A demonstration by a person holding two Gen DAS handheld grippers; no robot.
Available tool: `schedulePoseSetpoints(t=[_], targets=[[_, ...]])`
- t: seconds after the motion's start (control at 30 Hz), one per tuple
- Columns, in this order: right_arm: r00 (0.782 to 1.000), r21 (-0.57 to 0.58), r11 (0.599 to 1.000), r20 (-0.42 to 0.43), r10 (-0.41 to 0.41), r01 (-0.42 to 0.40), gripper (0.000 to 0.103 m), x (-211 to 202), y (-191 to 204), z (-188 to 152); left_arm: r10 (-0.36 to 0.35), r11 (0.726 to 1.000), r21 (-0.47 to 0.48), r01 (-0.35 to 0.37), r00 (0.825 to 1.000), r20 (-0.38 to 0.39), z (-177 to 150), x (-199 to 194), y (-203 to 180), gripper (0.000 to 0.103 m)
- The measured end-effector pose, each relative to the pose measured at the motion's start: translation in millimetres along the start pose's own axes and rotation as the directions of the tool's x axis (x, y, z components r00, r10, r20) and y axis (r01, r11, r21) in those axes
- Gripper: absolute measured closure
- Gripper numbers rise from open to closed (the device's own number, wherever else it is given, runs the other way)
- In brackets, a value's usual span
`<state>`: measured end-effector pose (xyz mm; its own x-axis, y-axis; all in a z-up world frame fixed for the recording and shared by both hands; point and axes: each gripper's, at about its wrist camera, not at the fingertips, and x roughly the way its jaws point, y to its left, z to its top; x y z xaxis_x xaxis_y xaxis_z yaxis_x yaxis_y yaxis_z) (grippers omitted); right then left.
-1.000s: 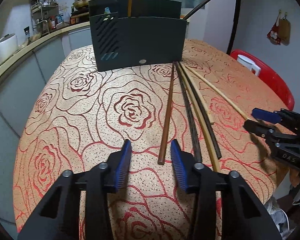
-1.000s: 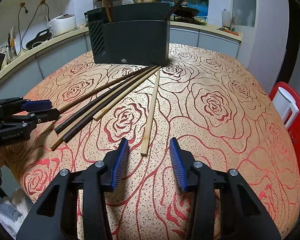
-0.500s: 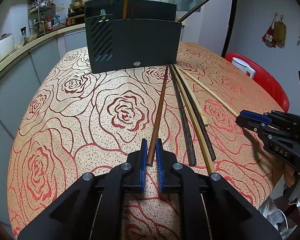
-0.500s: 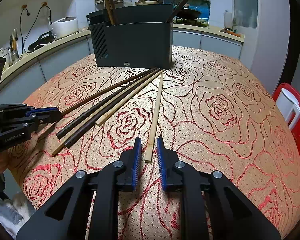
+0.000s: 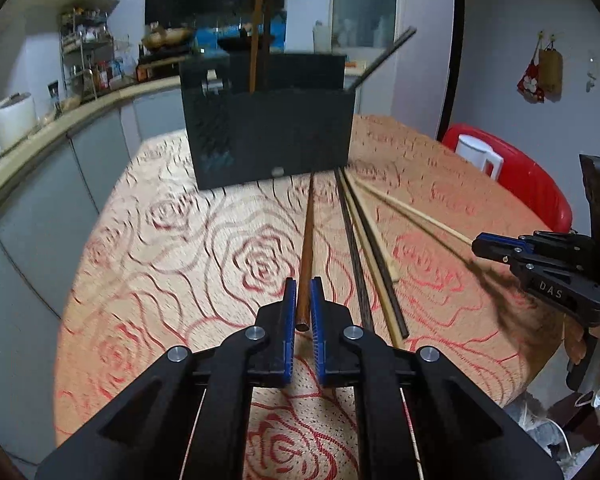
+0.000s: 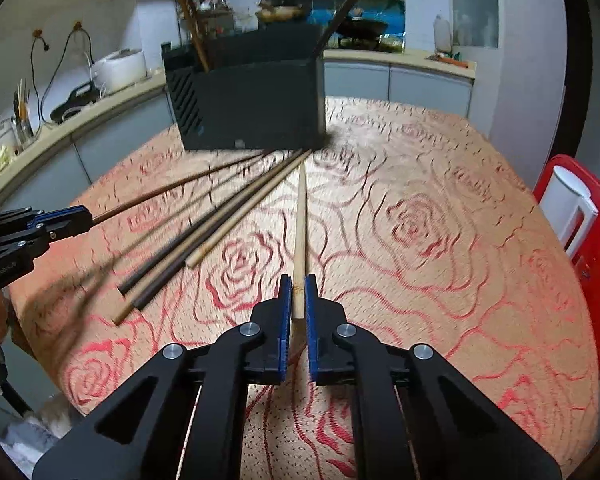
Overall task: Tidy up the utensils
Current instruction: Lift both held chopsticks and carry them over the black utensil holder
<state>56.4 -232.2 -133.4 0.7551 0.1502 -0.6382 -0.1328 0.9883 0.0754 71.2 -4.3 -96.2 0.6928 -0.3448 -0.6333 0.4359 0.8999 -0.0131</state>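
The left tool (image 5: 303,300) is clamped on a reddish-brown wooden chopstick (image 5: 307,240) at lower centre; the right tool (image 6: 296,296) pinches a pale bamboo chopstick (image 6: 300,224); 1 dark rectangular utensil holder (image 5: 276,132) stands upper centre on the rose-patterned desk (image 5: 160,260).

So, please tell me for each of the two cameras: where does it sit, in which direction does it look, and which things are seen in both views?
Left wrist: sits on the left gripper, looking along its fingers, down the reddish-brown chopstick they clamp, toward the dark utensil holder; the right gripper shows at right.
Right wrist: sits on the right gripper, looking along the pale chopstick it clamps; the left gripper shows at left.
Shared: holder, both held chopsticks, loose chopsticks, rose-patterned tablecloth, red chair.
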Motion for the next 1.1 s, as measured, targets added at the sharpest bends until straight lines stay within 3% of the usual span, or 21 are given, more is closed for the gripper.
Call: schedulePoseSetpoints(t=[0.2, 0.57, 0.8, 1.1], targets=[[0.996, 0.035, 0.999, 0.089, 0.020, -0.024, 0.095, -32, -10, 21, 0.013, 1.000, 0.014, -0.014, 0.997, 0.082, 24, -33, 6, 0.097], [0.968, 0.043, 0.997, 0.246, 0.052, -0.065, 0.095, -84, -17, 56, 0.019, 0.999, 0.035, -0.027, 0.979, 0.204, 72, -74, 8, 0.097], [0.955, 0.019, 0.997, 0.290, 0.067, -0.076, 0.095, -96, -12, 71, -0.002, 0.999, 0.041, -0.008, 0.971, 0.238, 93, -83, 11, 0.097], [0.954, 0.021, 0.996, 0.290, 0.078, -0.088, 0.095, -90, -15, 90, -0.015, 0.999, 0.044, 0.005, 0.971, 0.240, 111, -80, 14, 0.097]])
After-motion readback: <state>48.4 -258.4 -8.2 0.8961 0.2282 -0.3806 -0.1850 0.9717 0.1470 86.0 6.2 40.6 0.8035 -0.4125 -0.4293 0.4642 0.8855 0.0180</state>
